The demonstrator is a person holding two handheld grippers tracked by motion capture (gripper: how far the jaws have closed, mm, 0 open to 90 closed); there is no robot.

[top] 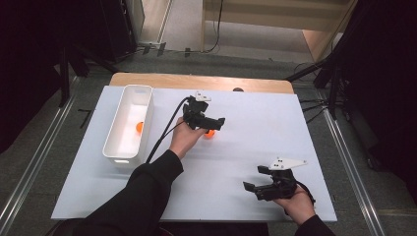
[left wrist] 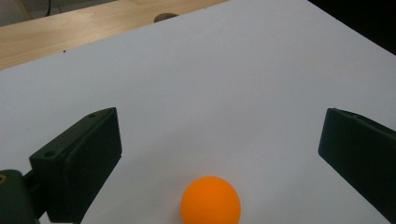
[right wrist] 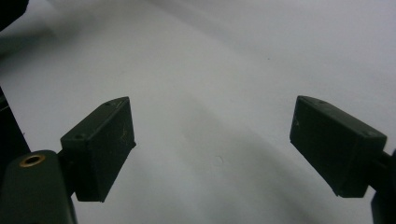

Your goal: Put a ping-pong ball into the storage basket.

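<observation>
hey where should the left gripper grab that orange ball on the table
Across its widest middle, coming down from above. The ball is round and sits free on the table, already between the open jaws of the left gripper, so closing evenly should hold it.

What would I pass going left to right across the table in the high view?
White bin with an orange ball inside → left claw open over a second orange ball on the white table → right claw, open, near the front edge.
</observation>
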